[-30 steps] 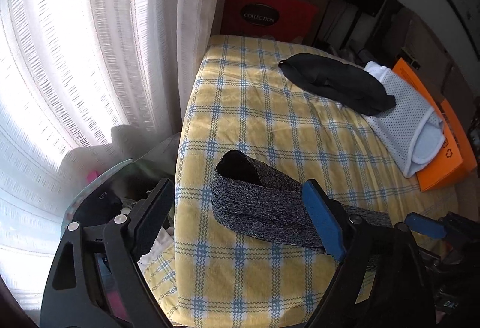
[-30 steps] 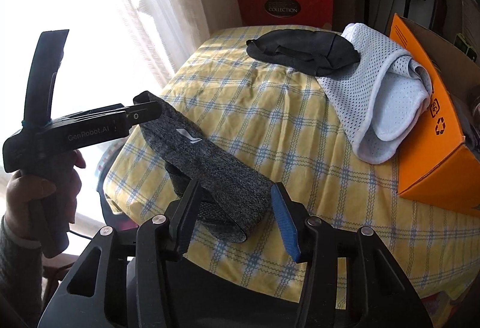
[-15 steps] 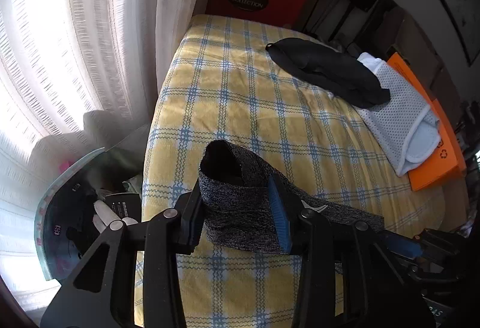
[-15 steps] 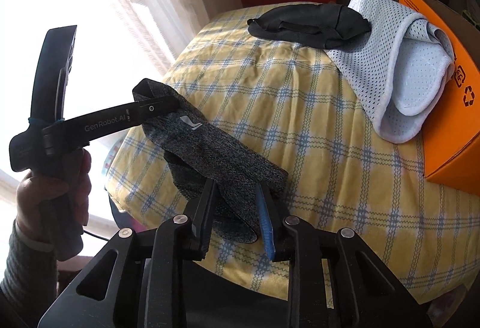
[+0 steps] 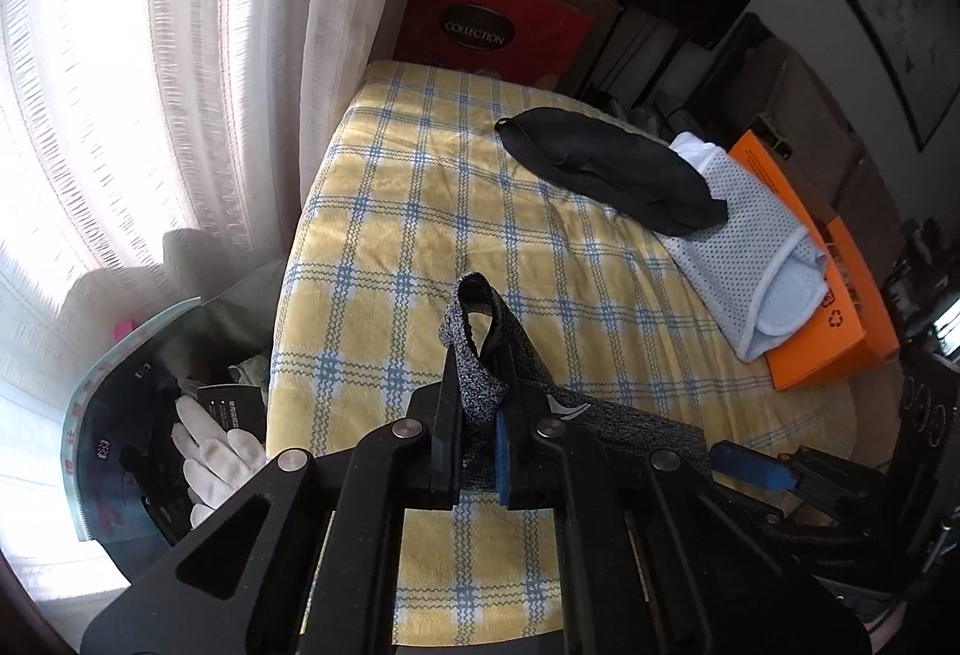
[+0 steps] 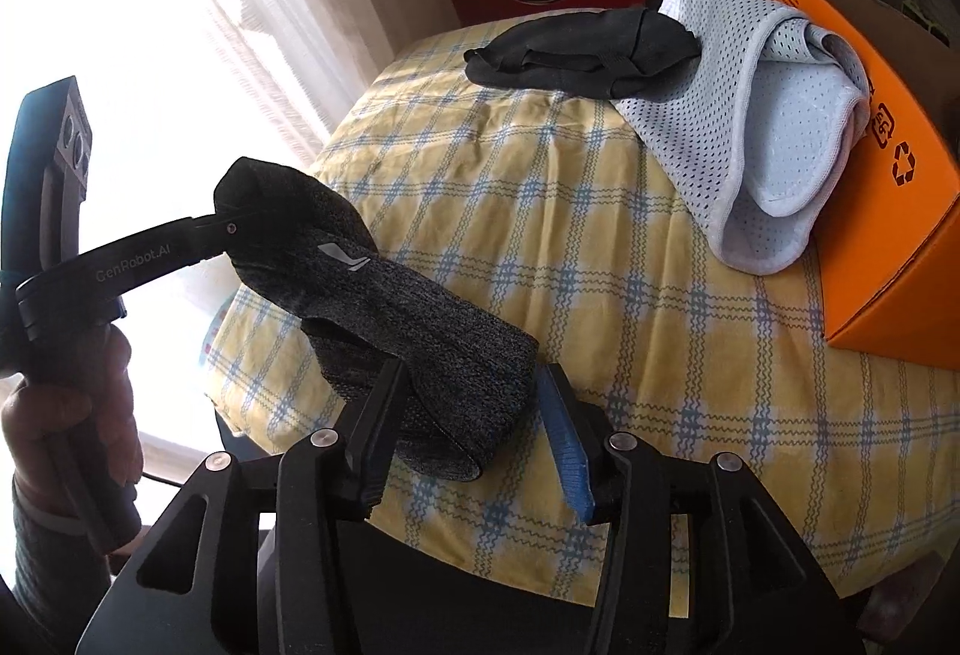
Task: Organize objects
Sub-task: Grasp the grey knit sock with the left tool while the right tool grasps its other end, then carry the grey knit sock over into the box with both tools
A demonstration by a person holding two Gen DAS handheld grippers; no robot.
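The left gripper point(image 5: 477, 415) is pointing steeply down over the near edge of the counter point(image 5: 420, 211), which is wearing a yellow and blue checked cloth. Its jaws have just been closing and are now pinching one end of the grey knit band point(image 5: 474, 355), bunching the fabric into a small upright loop between the pads. In the right wrist view a bare hand point(image 6: 66, 415) is wrapping around the left gripper's handle at the left edge, a dark sleeve cuff showing below it.

The right gripper point(image 6: 474, 427) is tilting down at the band's other end. Its jaws have just been opening and are standing spread, with the folded end of the band lying between them; whether the black pad is touching the fabric is hard to tell, and the blue pad is standing clear of it.

Farther back a black cloth point(image 6: 576, 49) is lying partly over a white mesh garment point(image 6: 738, 127), which is draping against an orange box point(image 6: 888, 187). The box is being cut off at the right edge. Beside the counter, a white glove point(image 5: 210, 457) is lying in dim clutter that is hard to make out
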